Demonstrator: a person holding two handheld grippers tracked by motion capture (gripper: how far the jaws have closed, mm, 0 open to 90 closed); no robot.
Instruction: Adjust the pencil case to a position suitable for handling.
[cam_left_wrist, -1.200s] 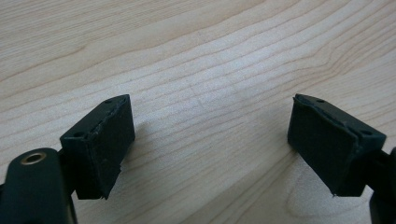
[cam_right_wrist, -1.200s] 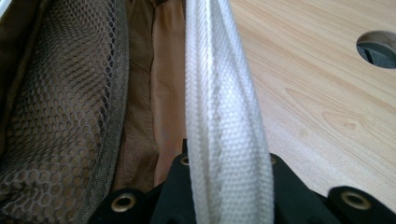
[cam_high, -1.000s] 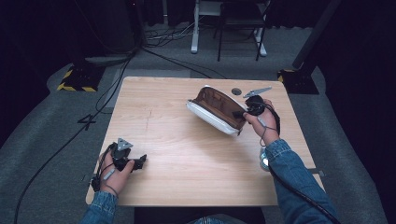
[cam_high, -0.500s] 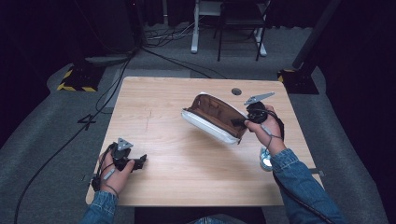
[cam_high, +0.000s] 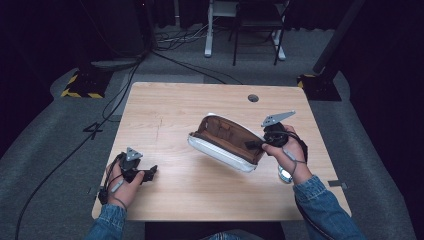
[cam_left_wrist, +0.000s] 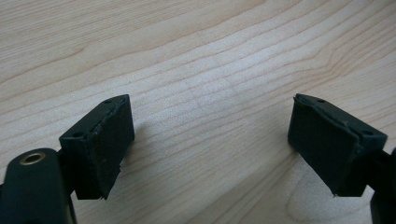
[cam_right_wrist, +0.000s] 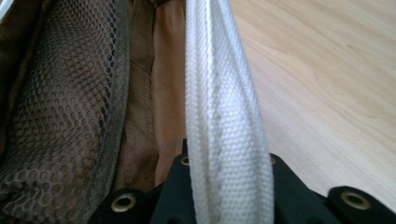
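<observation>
well, the right gripper has its jaws closed tight on the white rim of the open case, a shell-shaped pouch with a white outside and a brown lining. the case sits right of the middle of the table, tipped up on its edge so the open mouth faces the far left, and from the high view i can't say for sure whether its low edge is touching the wood or just clear of it. through the right gripper view you can see a mesh pocket sewn inside, left of the rim.

the left gripper rests near the near left corner, jaws spread wide with nothing but bare wood between its pads.

to my eye the case is light and half soft: the shell seems to keep its curve, but the fabric lining and mesh would give and snag. the woven rim looks the sensible place to pinch, being firm and ridged enough not to slip. held at one end only, it will likely swing or sag, so a second hold on the far rim would steady it.
</observation>
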